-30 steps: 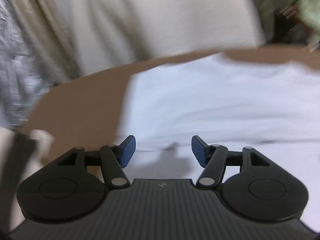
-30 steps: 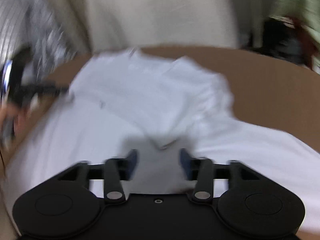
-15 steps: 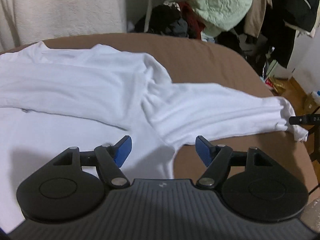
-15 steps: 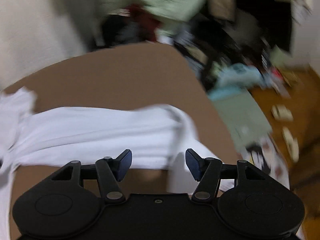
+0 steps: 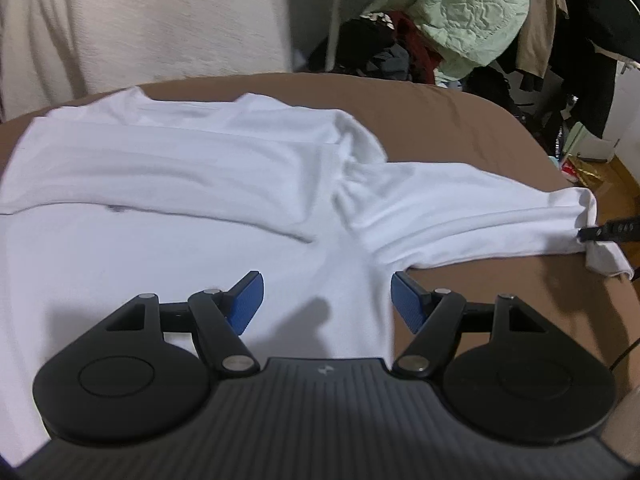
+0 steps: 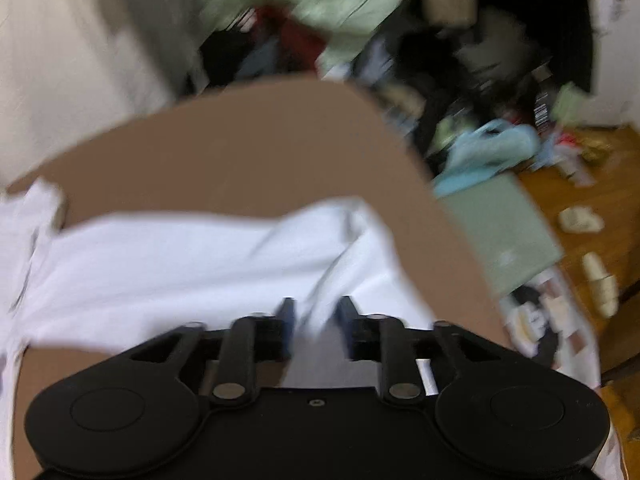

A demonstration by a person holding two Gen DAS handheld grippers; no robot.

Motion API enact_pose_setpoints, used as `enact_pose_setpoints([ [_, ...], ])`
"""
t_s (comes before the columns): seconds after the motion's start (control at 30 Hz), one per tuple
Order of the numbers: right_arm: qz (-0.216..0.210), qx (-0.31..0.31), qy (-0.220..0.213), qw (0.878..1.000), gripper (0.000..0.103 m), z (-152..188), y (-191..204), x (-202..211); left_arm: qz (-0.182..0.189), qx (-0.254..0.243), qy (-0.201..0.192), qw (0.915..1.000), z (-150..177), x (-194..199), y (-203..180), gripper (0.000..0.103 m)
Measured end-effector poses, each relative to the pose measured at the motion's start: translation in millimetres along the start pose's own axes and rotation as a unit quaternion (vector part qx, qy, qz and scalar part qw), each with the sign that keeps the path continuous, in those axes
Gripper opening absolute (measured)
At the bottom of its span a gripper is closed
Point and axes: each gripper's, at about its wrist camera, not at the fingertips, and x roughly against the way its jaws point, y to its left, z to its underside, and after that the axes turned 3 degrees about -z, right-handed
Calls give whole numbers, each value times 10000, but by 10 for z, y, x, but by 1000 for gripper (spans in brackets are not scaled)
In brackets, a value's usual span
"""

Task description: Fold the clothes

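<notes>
The right tongs [image 6: 314, 322] have just been closing around the sleeve cuff [image 6: 344, 264], white cloth seen between the pads; whether it is pinched yet cannot be told. The left tongs [image 5: 326, 300] are held released over the shirt [image 5: 160, 248], which is spread on a brown bed [image 5: 460, 128]. The cloth is judged light, limp and prone to sag; hems and cuffs are best gripped.

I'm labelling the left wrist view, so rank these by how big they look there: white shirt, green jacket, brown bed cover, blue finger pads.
1. white shirt
2. brown bed cover, though the shirt hides much of it, so this is unsure
3. green jacket
4. blue finger pads, smallest despite sitting nearest the camera
</notes>
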Motion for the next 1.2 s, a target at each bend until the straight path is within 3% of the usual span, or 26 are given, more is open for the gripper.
enact_pose_setpoints([
  [0.2, 84, -96, -17, 9999, 39, 35, -43, 50, 19, 309, -132, 9994, 89, 129, 225, 70],
  [0.33, 508, -166, -149, 9985, 52, 82, -70, 222, 44, 464, -167, 9988, 147, 154, 226, 70],
  [0.43, 536, -432, 67, 9976, 53, 83, -144, 157, 69, 487, -161, 9987, 185, 140, 200, 70],
  [0.47, 408, -457, 183, 9980, 50, 89, -170, 69, 73, 508, -147, 9986, 189, 122, 190, 70],
  [0.5, 283, -473, 297, 9980, 35, 102, -192, -22, 77, 528, -134, 9985, 193, 105, 180, 70],
  [0.57, 321, -505, 262, 9979, 26, 106, -177, -26, 78, 559, -124, 9983, 196, 75, 158, 70],
  [0.6, 251, -573, 170, 9979, 13, 103, -147, 40, 61, 552, -157, 9983, 191, 76, 143, 70],
  [0.63, -52, -627, 34, 9980, 5, 103, -92, 125, 33, 531, -212, 9984, 186, 86, 128, 70],
  [0.73, -1354, -827, -291, 9869, 5, 54, 76, 300, 57, 474, -378, 9981, 182, 150, 112, 70],
  [0.87, -2782, -1042, -426, 9539, 5, -59, 337, 387, 447, 567, -654, 9952, 201, 295, 154, 70],
  [0.97, -3689, -997, -542, 9225, 5, -98, 594, 456, 726, 624, -810, 9921, 196, 373, 156, 70],
  [1.1, -4501, -1029, -639, 8847, 5, -87, 860, 503, 1269, 678, -1030, 9842, 172, 453, 105, 70],
  [1.2, -4739, -853, -496, 8750, 5, -67, 1036, 445, 1605, 698, -1244, 9767, 153, 483, 65, 70],
])
